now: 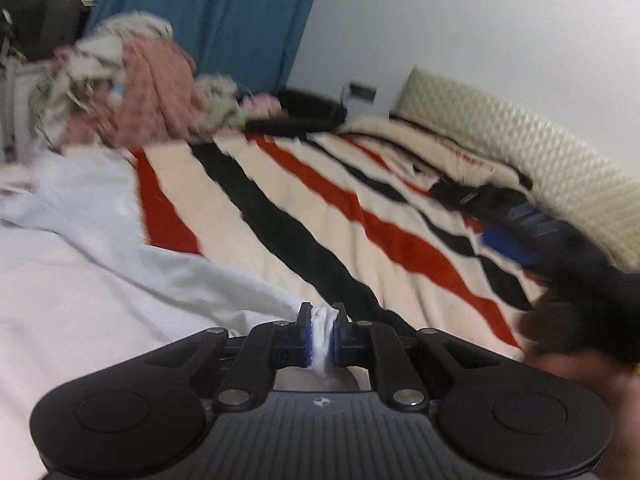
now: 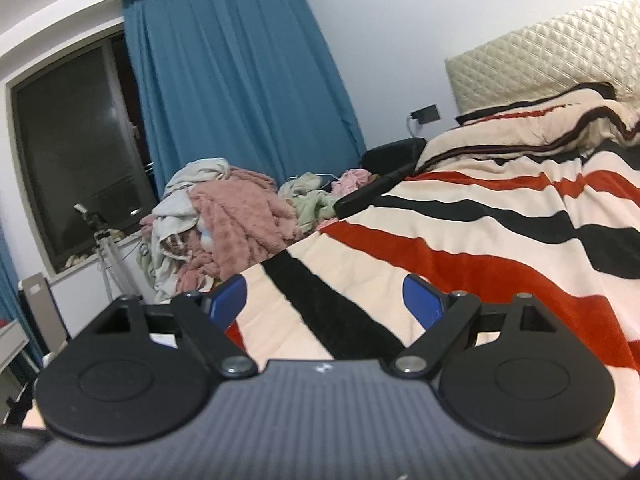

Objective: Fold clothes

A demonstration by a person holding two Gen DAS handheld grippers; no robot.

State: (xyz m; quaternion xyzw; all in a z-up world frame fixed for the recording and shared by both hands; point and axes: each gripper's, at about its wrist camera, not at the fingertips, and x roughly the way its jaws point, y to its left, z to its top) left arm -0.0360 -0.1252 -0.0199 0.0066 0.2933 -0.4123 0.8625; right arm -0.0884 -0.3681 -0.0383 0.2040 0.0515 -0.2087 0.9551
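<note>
My left gripper [image 1: 323, 328] is shut on a fold of a white garment [image 1: 100, 280]. The garment spreads to the left over the striped bed blanket [image 1: 280, 208]. The view is blurred by motion. My right gripper [image 2: 325, 300] is open and empty, with blue pads [image 2: 424, 300] wide apart, held low over the striped blanket [image 2: 480, 240]. It also shows as a dark blurred shape with a blue pad at the right of the left wrist view [image 1: 520, 232].
A pile of pink and pale clothes [image 2: 224, 216] lies beyond the bed's far edge, below a blue curtain [image 2: 240, 80]. A quilted cream headboard [image 2: 540, 56] stands at the right. A dark window [image 2: 76, 152] and a tripod [image 2: 108, 252] are at the left.
</note>
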